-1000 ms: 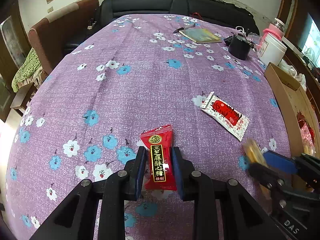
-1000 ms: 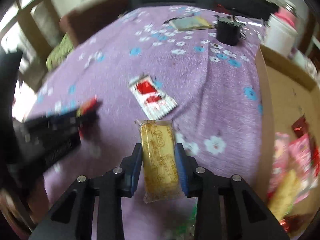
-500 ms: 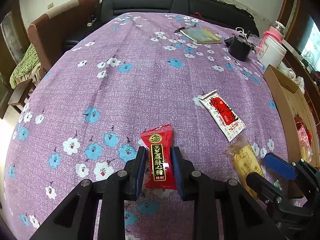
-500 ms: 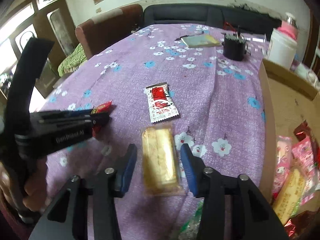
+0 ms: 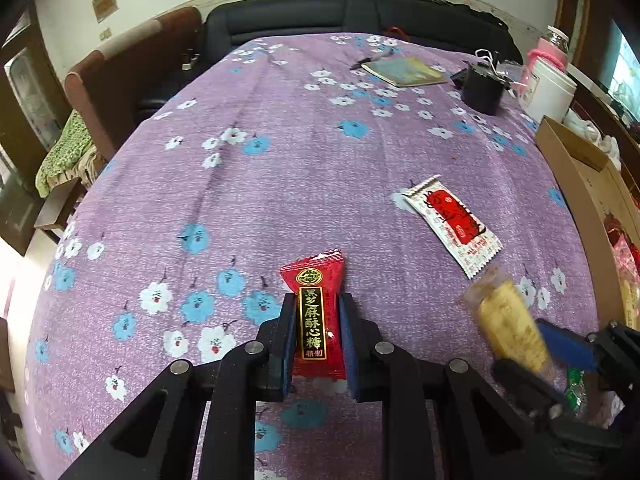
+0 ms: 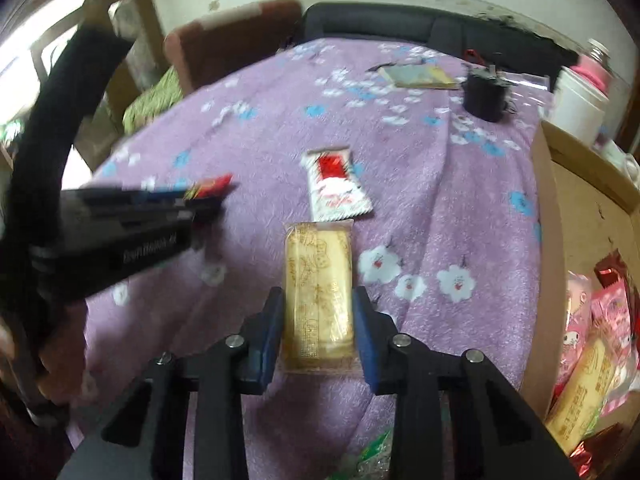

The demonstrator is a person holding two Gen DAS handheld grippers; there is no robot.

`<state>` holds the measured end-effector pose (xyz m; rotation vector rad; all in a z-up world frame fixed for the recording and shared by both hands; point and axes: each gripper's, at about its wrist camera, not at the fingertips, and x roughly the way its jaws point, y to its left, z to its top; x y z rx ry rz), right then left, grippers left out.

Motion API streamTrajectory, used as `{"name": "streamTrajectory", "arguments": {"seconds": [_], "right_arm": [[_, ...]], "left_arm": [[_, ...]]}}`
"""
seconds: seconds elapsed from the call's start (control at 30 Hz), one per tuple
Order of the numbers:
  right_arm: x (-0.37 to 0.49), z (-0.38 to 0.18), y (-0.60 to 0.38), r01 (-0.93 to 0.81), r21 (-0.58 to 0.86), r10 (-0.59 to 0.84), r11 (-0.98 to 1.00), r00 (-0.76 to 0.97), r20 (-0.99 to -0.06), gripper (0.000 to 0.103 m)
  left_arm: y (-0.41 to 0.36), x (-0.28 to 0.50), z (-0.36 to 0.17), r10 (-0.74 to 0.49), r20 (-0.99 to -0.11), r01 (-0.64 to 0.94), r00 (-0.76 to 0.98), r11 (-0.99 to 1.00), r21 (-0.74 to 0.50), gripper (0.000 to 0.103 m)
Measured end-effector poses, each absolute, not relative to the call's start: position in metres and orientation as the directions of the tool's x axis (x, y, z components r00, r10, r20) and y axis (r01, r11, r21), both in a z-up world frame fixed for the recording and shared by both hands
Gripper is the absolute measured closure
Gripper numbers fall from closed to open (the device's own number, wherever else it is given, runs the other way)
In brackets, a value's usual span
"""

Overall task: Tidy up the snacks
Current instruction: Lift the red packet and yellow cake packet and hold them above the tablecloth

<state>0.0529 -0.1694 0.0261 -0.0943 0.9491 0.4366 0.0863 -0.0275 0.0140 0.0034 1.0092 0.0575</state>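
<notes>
Right wrist view motion-blurred overall. Left gripper (image 6: 200, 204) left of the jaws is smeared, its label unreadable; the red candy (image 6: 210, 189) at its tip shows only as a sliver. White-red packet (image 6: 335, 184) ahead of the jaws: print too blurred to read. Cardboard box (image 6: 580, 208) to the right is cut by frame edge, contents partly out of view. Left wrist view: yellow biscuit pack (image 5: 508, 324) right of the jaws is blurred, lower end hidden behind right gripper (image 5: 532, 344). Green wrapper (image 5: 576, 390) mostly hidden, can't ID.
</notes>
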Motion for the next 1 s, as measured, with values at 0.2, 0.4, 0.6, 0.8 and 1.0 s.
{"name": "streamTrajectory", "arguments": {"seconds": [0.2,0.4,0.6,0.8,1.0], "right_arm": [[0.05,0.05,-0.187,-0.326,0.207,0.371,0.922,0.597,-0.711,0.07],[0.053,0.049,-0.196,-0.298,0.241,0.377,0.924,0.6,-0.706,0.07],[0.053,0.049,-0.199,-0.284,0.249,0.375,0.926,0.609,-0.699,0.07],[0.053,0.048,-0.2,-0.275,0.255,0.373,0.927,0.616,-0.694,0.07],[0.051,0.052,-0.203,-0.268,0.27,0.38,0.925,0.63,-0.677,0.07]], "left_arm": [[-0.004,0.08,0.032,-0.03,-0.802,-0.095,0.596,0.99,-0.108,0.083],[-0.004,0.077,0.038,-0.015,-0.777,-0.108,0.629,0.988,-0.107,0.083],[-0.007,0.076,0.038,0.002,-0.773,-0.107,0.634,0.991,-0.086,0.083],[-0.01,0.073,0.04,0.009,-0.764,-0.101,0.645,0.992,-0.074,0.083],[-0.021,0.066,0.046,0.042,-0.726,-0.084,0.686,0.996,-0.022,0.083]]}}
